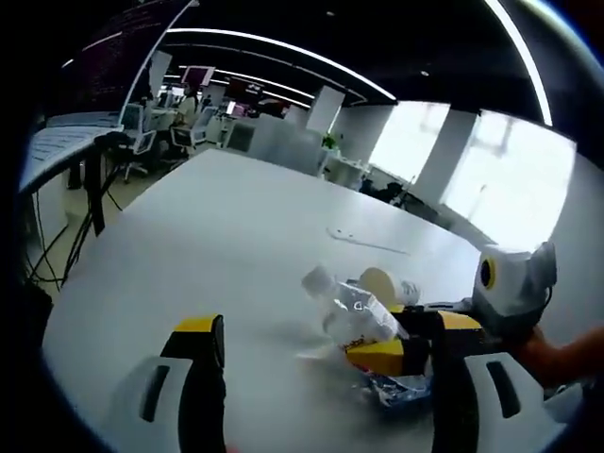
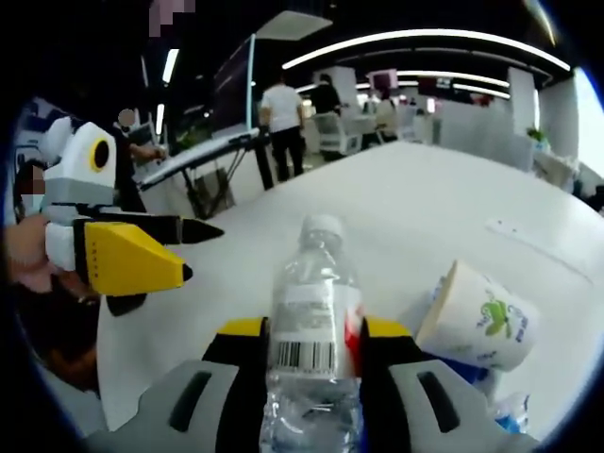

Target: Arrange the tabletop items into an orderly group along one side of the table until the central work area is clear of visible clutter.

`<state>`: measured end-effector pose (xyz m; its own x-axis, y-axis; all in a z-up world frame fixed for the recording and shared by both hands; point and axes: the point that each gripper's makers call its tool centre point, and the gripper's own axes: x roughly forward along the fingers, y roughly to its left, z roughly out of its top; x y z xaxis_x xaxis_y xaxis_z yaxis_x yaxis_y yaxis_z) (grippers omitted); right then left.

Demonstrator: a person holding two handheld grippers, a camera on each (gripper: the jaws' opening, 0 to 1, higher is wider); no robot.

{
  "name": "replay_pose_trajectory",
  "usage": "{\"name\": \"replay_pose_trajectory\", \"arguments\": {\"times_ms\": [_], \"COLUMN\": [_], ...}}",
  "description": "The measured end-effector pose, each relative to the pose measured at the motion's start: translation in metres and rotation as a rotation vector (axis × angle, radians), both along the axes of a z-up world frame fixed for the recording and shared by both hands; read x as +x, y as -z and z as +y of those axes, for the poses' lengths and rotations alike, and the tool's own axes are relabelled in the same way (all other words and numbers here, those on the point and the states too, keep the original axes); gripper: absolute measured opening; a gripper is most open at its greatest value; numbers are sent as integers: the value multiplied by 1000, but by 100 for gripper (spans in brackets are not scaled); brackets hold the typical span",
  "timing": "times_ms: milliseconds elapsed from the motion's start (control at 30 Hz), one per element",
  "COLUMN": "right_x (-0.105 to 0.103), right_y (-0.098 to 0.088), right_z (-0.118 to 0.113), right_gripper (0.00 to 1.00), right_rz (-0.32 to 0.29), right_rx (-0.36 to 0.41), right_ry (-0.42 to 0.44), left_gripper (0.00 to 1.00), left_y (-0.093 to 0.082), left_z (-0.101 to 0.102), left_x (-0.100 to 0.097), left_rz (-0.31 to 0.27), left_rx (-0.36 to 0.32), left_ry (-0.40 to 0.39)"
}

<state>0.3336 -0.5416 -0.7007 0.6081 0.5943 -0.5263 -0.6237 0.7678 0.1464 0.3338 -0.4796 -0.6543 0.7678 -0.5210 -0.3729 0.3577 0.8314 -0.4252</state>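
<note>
Your right tongs (image 2: pixel 311 344) are clamped on the clear water bottle (image 2: pixel 313 321): in the right gripper view the two yellow-tipped jaws press against its labelled body from either side, with the white cap pointing away toward 12 o'clock. Your left tongs (image 1: pixel 326 344) stand wide apart with nothing between them; in the left gripper view the jaws rise at 7 and 5 o'clock, and bare worktop (image 1: pixel 236 226) shows in the gap.

Just beside the held bottle, at 4 o'clock in the right gripper view, a white paper cup (image 2: pixel 479 316) with a green print lies on its side, its open mouth toward the bottle. Below it, near the edge of that view at 5 o'clock, a bit of crumpled clear wrapper (image 2: pixel 510 411) peeks out; I cannot tell what it is. The left gripper view shows the same small cluster between 4 and 5 o'clock: bottle (image 1: pixel 344 307), cup (image 1: pixel 382 283) and wrapper (image 1: pixel 396 389) close together, with your right tongs (image 1: pixel 396 354) reaching in from the right.

As I judge it, you are early to midway. The items already sit bunched near one corner, and the broad middle of the worktop looks free apart from a thin pale line (image 1: pixel 368 242) farther out. What remains, I think: set the bottle upright in its place, stand the cup beside it, and deal with the wrapper so the group reads as orderly.
</note>
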Motion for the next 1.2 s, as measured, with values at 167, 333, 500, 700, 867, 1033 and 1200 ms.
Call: {"name": "replay_pose_trajectory", "arguments": {"times_ms": [167, 333, 500, 700, 867, 1033, 1200], "right_x": [-1, -1, -2, -4, -4, -6, -7], "right_y": [0, 0, -2, -4, -6, -8, -9], "right_z": [1, 1, 1, 0, -1, -1, -3], "right_gripper": [33, 33, 33, 33, 33, 34, 34], "right_rz": [-7, -18, -41, -70, -93, -127, -144], "right_rx": [-4, -5, -12, -21, -24, -37, -34], "right_ry": [0, -1, -3, -9, -14, -28, -31], "left_gripper": [85, 82, 78, 72, 64, 57, 49], "left_y": [7, 10, 9, 8, 10, 9, 12], "left_z": [-4, -10, -15, -22, -29, -34, -40], "left_x": [7, 11, 17, 23, 27, 33, 38], "left_rz": [23, 34, 37, 47, 57, 65, 84], "left_rx": [-56, -70, -98, -135, -144, -174, -189], "left_ry": [-14, -4, -3, 5, 30, 39, 53]}}
